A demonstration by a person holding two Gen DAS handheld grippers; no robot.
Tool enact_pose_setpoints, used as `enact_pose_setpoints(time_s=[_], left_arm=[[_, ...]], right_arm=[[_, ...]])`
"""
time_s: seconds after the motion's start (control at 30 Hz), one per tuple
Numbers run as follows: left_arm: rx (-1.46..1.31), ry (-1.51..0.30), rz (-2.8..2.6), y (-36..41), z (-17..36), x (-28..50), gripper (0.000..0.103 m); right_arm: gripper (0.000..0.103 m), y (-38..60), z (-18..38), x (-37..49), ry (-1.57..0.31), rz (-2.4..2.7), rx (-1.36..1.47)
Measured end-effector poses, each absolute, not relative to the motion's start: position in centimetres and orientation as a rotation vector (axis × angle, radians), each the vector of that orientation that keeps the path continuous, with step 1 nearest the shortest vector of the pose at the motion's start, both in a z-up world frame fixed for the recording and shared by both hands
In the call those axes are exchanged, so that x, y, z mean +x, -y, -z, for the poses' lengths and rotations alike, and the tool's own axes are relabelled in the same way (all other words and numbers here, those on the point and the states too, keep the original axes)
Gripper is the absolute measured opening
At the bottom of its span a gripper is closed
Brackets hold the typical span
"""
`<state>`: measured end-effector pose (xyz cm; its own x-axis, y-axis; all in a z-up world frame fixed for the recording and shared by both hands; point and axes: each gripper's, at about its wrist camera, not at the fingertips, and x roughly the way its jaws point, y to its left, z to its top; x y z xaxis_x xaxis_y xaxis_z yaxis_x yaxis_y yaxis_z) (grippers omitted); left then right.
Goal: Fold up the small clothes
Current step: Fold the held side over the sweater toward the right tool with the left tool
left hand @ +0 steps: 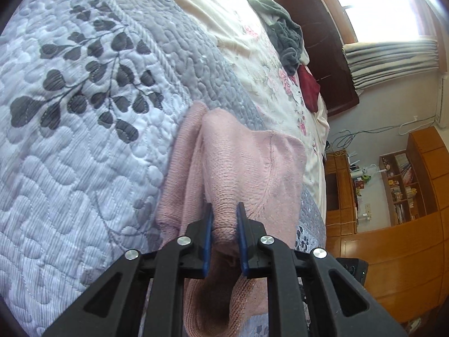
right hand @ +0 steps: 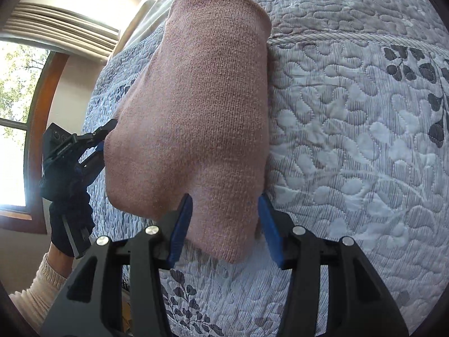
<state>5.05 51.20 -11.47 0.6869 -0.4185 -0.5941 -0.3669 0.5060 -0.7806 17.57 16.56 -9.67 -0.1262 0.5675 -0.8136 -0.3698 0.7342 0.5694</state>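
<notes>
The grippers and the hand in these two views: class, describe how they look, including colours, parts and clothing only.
Both the left gripper and the right gripper have black plastic linkage arms with silver round rivets and flat blue finger pads. In the right wrist view, the left hand wears a dark navy glove, with a ribbed cream sleeve at the wrist.

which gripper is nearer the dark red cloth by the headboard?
Left, probably. The left gripper faces the dark red cloth up the bed; the right wrist view never shows that cloth.
</notes>
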Motion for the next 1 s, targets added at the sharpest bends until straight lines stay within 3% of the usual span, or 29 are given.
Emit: enact_pose_setpoints(time_s=[0.2,0.4,0.47,0.53,0.7,0.77,0.8,0.83,1.0], left_arm=[[-1.074,-0.891,0.030,-50.9,14.0,5.1,0.016],[-1.006,-0.900,0.001,-50.5,11.5,3.8,0.020],[-0.978,-0.892,0.011,-50.0,10.0,2.7,0.025],[-0.966,-0.898,0.037,-48.9,9.0,1.7,0.038],[-0.946,-1.012,0.107,-45.3,10.1,1.6,0.043],[-0.929,-1.051,0.099,-44.5,10.9,1.9,0.035],[-0.938,-1.049,0.115,-44.3,11.2,2.0,0.015],[-0.955,-1.045,0.136,-44.2,11.4,2.1,0.008],[-0.960,-0.989,0.105,-45.6,10.3,1.6,0.006]], right_arm=[[0.049,-17.8,11.4,17.0,-1.517,-0.754,0.091],[0.050,-17.9,11.6,17.2,-1.524,-0.744,0.098],[0.052,-18.0,11.1,17.0,-1.515,-0.750,0.092],[0.055,-17.5,10.8,16.6,-1.511,-0.754,0.107],[0.056,-17.6,11.1,16.1,-1.518,-0.747,0.124],[0.056,-17.4,11.2,15.9,-1.522,-0.745,0.128],[0.056,-17.7,11.2,15.8,-1.523,-0.744,0.130],[0.056,-17.7,11.1,15.7,-1.522,-0.745,0.130],[0.056,-17.7,10.7,15.6,-1.515,-0.763,0.137]])
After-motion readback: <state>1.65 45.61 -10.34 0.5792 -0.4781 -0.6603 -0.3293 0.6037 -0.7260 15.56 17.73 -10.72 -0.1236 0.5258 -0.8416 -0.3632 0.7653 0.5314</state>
